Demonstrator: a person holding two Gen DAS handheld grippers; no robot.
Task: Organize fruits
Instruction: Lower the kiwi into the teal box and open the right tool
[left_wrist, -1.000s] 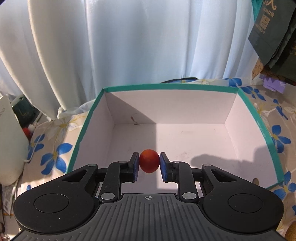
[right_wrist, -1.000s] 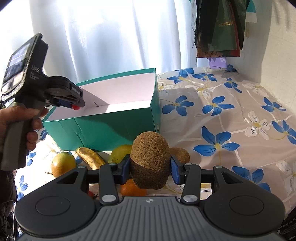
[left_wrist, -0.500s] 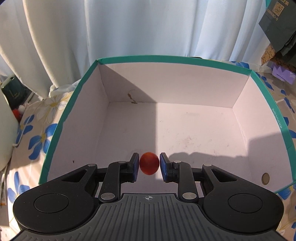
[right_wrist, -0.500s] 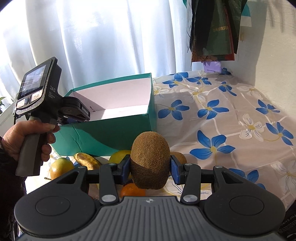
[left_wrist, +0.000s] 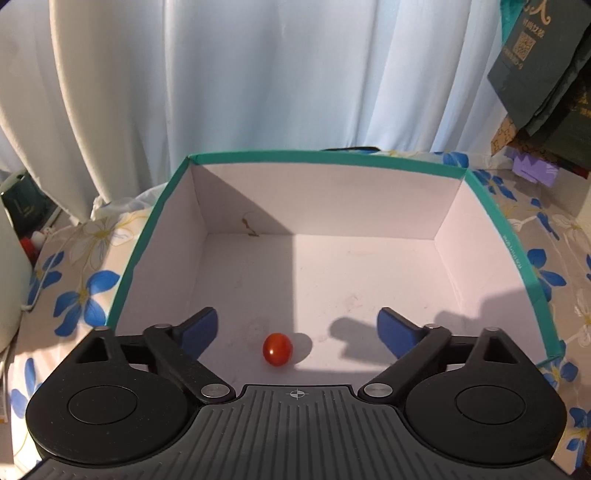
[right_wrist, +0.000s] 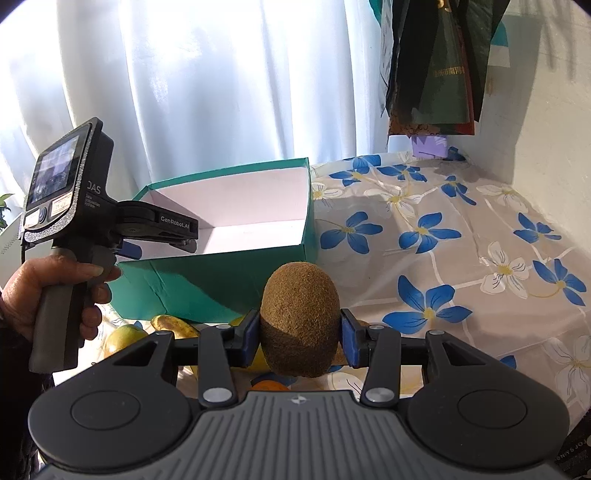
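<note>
A small red cherry tomato (left_wrist: 277, 349) lies on the white floor of the teal-rimmed box (left_wrist: 325, 157), near its front wall. My left gripper (left_wrist: 297, 326) is open and empty above the box's near edge, its blue pads wide on either side of the tomato. In the right wrist view the left gripper (right_wrist: 147, 240) reaches over the box (right_wrist: 229, 280). My right gripper (right_wrist: 300, 332) is shut on a brown kiwi (right_wrist: 300, 317), held above the table in front of the box.
Loose fruit lies below my right gripper: a banana (right_wrist: 173, 325), a yellow-green apple (right_wrist: 123, 338), an orange (right_wrist: 269, 386). The flowered tablecloth (right_wrist: 461, 240) spreads right. White curtains hang behind; dark bags (right_wrist: 436, 66) hang at the upper right.
My left gripper has opened and let go of the cherry tomato, which now rests on the box floor. The right gripper still holds the kiwi and has shifted little.
</note>
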